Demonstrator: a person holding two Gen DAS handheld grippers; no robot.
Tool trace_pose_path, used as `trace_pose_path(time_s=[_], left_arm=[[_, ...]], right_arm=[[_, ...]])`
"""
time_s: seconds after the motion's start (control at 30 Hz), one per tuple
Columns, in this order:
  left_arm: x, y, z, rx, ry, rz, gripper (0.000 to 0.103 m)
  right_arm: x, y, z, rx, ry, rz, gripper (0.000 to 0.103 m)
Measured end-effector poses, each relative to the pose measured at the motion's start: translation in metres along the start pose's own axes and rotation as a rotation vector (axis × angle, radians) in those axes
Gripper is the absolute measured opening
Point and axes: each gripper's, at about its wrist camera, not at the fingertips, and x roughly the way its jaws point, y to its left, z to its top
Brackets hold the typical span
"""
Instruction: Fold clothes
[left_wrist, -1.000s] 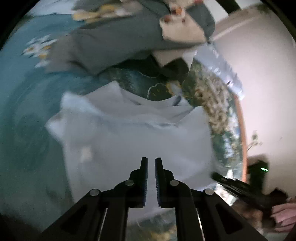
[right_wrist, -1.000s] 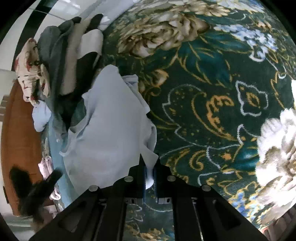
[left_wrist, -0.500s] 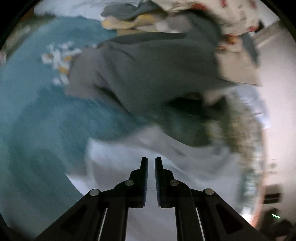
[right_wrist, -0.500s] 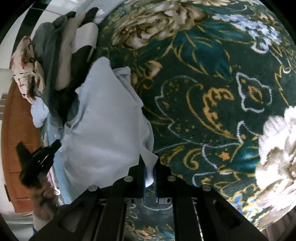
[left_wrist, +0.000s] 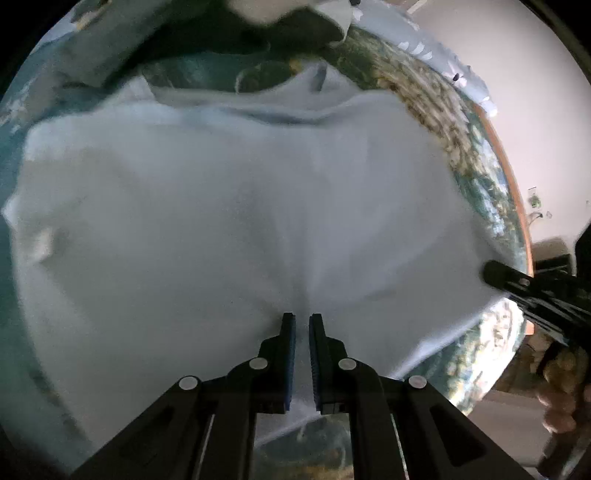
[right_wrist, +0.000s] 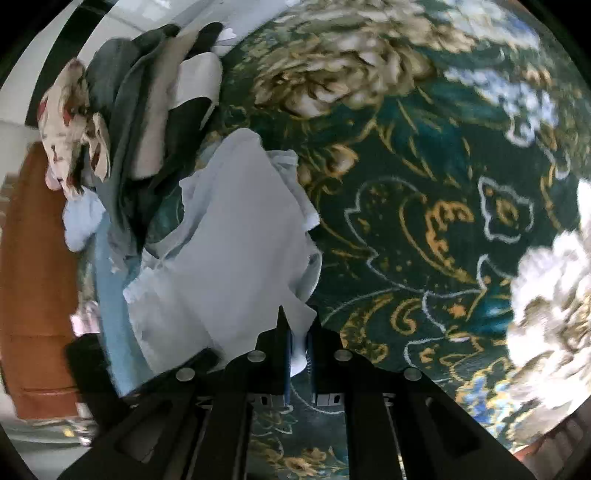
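step: spreading pale blue garment (left_wrist: 236, 221) on the bed | right hand-held gripper (right_wrist: 299, 354) pinches its corner, left hand-held gripper (left_wrist: 302, 354) clamps its hem at 6 o'clock | next: lay flat, fold toward 12

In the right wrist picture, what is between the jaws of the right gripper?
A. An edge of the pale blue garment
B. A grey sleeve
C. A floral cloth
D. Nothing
A: the right gripper is shut on an edge of the pale blue garment.
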Motion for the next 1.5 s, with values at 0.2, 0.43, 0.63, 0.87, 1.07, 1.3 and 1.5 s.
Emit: trace_pose_path(time_s=[0.2,0.43,0.63,0.87,1.07,1.3,1.5], left_arm=[[-0.103,0.08,0.0,-0.149,-0.306,0.088,0.009],[-0.193,0.165,-0.031,-0.446,-0.587,0.026,0.013],[-0.174,0.195,-0.052,-0.556,-0.541,-0.017,0.023],[-0.158,0.182,-0.05,-0.545,-0.452,-0.047,0.04],[-0.129,0.184,-0.041,-0.575,-0.359,-0.088,0.051],[-0.085,0.207,-0.027,-0.725,-0.29,-0.148,0.058],[-0.052,0.203,-0.011,-0.719,-0.199,-0.141,0.059]], right_arm=[[-0.009,0.086,-0.003,-0.217,-0.087,-0.054,0.007],[0.021,0.239,-0.1,-0.82,-0.008,0.048,0.007],[0.108,0.255,-0.148,-0.904,0.243,-0.07,0.007],[0.11,0.252,-0.144,-0.896,0.297,0.001,0.019],[0.086,0.237,-0.119,-0.879,0.247,0.07,0.05],[0.087,0.168,-0.058,-0.59,0.176,-0.023,0.05],[0.097,0.148,-0.043,-0.523,0.195,-0.018,0.05]])
